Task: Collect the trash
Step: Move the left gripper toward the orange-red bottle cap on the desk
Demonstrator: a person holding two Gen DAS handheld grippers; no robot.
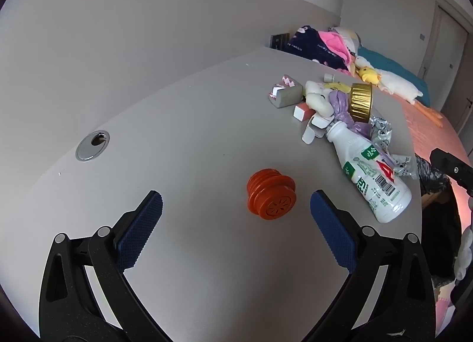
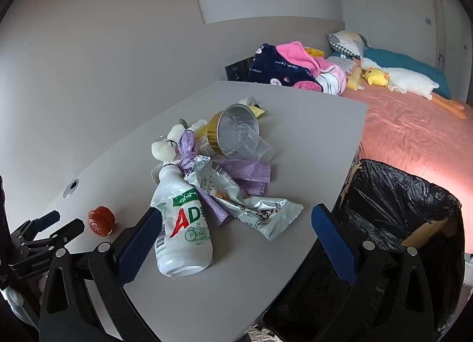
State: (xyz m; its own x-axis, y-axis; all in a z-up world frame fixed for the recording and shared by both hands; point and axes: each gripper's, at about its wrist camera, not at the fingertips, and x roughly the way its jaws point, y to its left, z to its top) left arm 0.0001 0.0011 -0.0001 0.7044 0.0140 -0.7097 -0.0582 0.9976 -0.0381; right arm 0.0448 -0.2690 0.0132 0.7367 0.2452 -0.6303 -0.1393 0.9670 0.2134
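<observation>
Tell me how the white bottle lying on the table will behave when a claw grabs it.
The bottle lies on its side, so a nudge would probably roll it. It has no cap and looks empty, so it is likely light. Its dented plastic wall may give under the right claw, whose jaws stand open.

Home bedroom; bed (image 2: pixel 414 135) with pink sheet; plush duck (image 2: pixel 396 79); grey desk (image 2: pixel 266 268)

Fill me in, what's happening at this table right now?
Trash collection is under way. The left hand-held gripper is open just short of the orange ribbed cap, touching nothing. The right hand-held gripper is open at the lying white bottle, empty too. The wrappers and clear cup remain piled; the black-lined bin waits beside the table.
</observation>
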